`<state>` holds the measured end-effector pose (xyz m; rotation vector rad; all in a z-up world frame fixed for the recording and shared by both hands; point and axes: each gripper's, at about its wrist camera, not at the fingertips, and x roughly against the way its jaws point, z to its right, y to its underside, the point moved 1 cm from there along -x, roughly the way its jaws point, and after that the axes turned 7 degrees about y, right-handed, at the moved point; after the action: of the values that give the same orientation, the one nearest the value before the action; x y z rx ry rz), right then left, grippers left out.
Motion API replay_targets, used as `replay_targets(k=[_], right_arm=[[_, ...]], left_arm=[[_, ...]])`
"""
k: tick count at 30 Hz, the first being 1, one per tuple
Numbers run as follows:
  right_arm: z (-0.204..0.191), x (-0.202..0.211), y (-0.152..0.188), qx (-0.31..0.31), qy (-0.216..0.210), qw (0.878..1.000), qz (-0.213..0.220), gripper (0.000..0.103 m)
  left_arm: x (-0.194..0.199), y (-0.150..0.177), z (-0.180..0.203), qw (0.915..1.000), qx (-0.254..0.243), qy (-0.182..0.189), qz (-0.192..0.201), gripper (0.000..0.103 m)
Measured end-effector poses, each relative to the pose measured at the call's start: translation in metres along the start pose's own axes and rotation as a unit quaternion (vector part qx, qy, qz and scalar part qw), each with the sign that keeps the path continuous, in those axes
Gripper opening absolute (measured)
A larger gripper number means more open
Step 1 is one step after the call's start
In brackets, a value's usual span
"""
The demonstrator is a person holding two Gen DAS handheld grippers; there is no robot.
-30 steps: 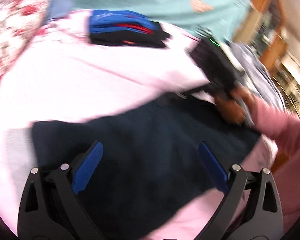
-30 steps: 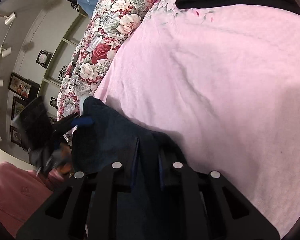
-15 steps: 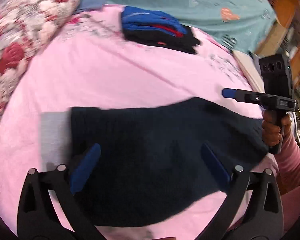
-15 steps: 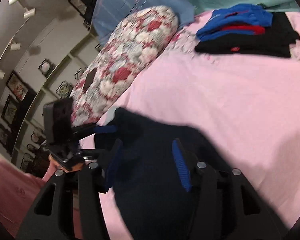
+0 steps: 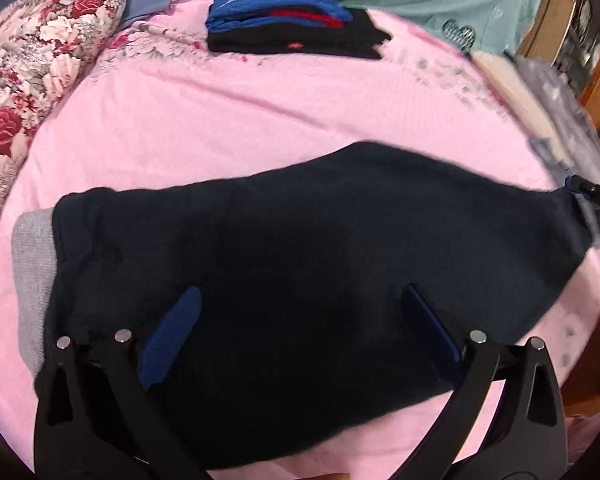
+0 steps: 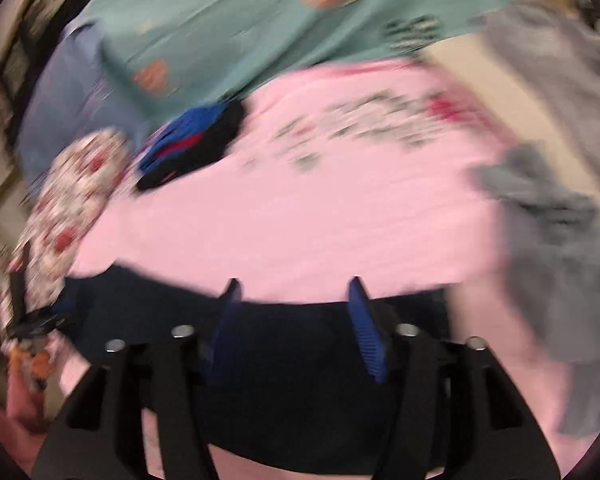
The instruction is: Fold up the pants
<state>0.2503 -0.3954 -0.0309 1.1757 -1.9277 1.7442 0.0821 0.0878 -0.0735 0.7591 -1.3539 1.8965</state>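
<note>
Dark navy fleece pants (image 5: 300, 264) lie flat on pink bed sheet (image 5: 260, 120), long axis left-right, grey ribbed band (image 5: 30, 256) at left end. Left tongs (image 5: 300, 320) wide open above pants, holding nothing. Right tongs (image 6: 294, 320) open, empty; view blurred.

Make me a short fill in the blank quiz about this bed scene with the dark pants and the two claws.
1. The dark navy fleece pants lie spread on a ____ bedsheet.
2. The ribbed cuff at the pants' end is ____.
3. The left claw has its jaws ____, hovering above the pants.
4. In the folded clothes stack, the top garment is ____.

Answers: pink; grey; open; blue
</note>
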Motion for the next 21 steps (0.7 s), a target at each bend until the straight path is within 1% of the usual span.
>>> replay_targets(k=[2, 3, 4, 5, 9, 10, 11, 12, 13, 14, 15, 17, 18, 19, 20, 21], right_arm=[[0.02, 0.004, 0.004, -0.001, 0.055, 0.998, -0.004, 0.061], [0.028, -0.001, 0.008, 0.008, 0.095, 0.995, -0.019, 0.061], [0.031, -0.007, 0.011, 0.015, 0.112, 0.993, -0.03, 0.061], [0.035, -0.018, 0.018, 0.023, 0.119, 0.991, -0.05, 0.06], [0.03, -0.055, 0.032, 0.029, 0.097, 0.99, -0.098, 0.06], [0.025, -0.062, 0.034, 0.032, 0.101, 0.989, -0.105, 0.053], [0.021, -0.068, 0.034, 0.031, 0.095, 0.989, -0.106, 0.048], [0.02, -0.067, 0.03, 0.039, 0.104, 0.988, -0.106, 0.027], [0.013, -0.062, 0.026, 0.05, 0.083, 0.989, -0.112, 0.013], [0.004, -0.052, 0.021, 0.064, 0.09, 0.989, -0.101, 0.012], [-0.002, -0.039, 0.014, 0.078, 0.096, 0.989, -0.08, 0.012], [-0.002, -0.012, 0.003, 0.073, 0.084, 0.993, -0.032, 0.012], [0.003, -0.007, 0.002, 0.066, 0.081, 0.994, -0.023, 0.012], [0.008, -0.008, 0.004, 0.059, 0.081, 0.995, -0.022, 0.013], [0.017, -0.02, 0.012, 0.048, 0.084, 0.995, -0.039, 0.014], [0.025, -0.036, 0.021, 0.041, 0.098, 0.992, -0.064, 0.014]], left_arm=[[0.007, -0.005, 0.008, 0.9993, 0.012, 0.033, 0.015, 0.101], [0.008, -0.007, 0.014, 0.9987, 0.013, 0.045, 0.019, 0.101], [0.007, -0.01, 0.024, 0.998, 0.011, 0.058, 0.021, 0.101], [0.005, -0.011, 0.028, 0.9977, 0.009, 0.064, 0.022, 0.101], [-0.021, -0.017, 0.051, 0.997, 0.001, 0.078, -0.003, 0.101], [-0.027, -0.018, 0.053, 0.9968, 0.003, 0.08, -0.008, 0.101], [-0.033, -0.018, 0.054, 0.9965, 0.006, 0.082, -0.012, 0.101], [-0.038, -0.018, 0.056, 0.9965, 0.009, 0.082, -0.016, 0.101], [-0.042, -0.018, 0.057, 0.9968, 0.009, 0.077, -0.017, 0.101], [-0.044, -0.018, 0.056, 0.997, 0.009, 0.075, -0.017, 0.101], [-0.044, -0.018, 0.057, 0.9971, 0.009, 0.073, -0.017, 0.101], [-0.044, -0.018, 0.057, 0.997, 0.011, 0.075, -0.016, 0.101], [-0.044, -0.018, 0.056, 0.9968, 0.015, 0.078, -0.013, 0.101], [-0.044, -0.018, 0.055, 0.9966, 0.019, 0.079, -0.013, 0.101], [-0.046, -0.016, 0.056, 0.9966, 0.02, 0.079, -0.011, 0.101], [-0.045, -0.014, 0.055, 0.9972, 0.014, 0.073, -0.007, 0.101]])
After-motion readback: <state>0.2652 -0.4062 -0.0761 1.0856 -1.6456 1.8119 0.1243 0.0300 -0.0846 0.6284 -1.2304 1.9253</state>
